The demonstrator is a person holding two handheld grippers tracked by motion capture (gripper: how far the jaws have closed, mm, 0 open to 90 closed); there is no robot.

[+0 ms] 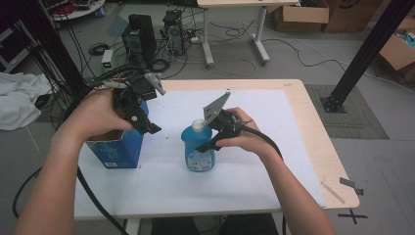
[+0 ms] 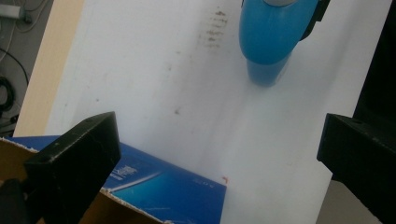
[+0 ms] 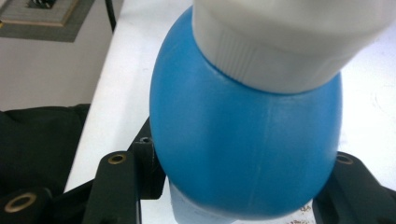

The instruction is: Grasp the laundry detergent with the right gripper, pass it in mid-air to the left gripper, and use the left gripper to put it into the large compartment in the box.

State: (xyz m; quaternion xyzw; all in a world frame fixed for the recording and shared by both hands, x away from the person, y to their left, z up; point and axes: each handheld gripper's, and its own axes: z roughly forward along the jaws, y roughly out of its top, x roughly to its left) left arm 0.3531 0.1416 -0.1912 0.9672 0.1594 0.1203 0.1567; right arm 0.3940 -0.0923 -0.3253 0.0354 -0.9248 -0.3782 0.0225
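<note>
Right claw point(image 1: 208, 142) is clamped on the blue bottle point(image 1: 198, 147), which stands upright mid-tabletop point(image 1: 293, 147). Left claw point(image 1: 147, 125), jaws apart, hovers over the blue carton point(image 1: 117, 149) at the left edge.

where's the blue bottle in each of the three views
High view: the blue bottle stands mid-table, the right gripper shut on it.
Left gripper view: top, right of centre, standing on the white mat.
Right gripper view: close up in the middle, between the black jaws.
Shared landmark: the bottle's white cap.
</note>
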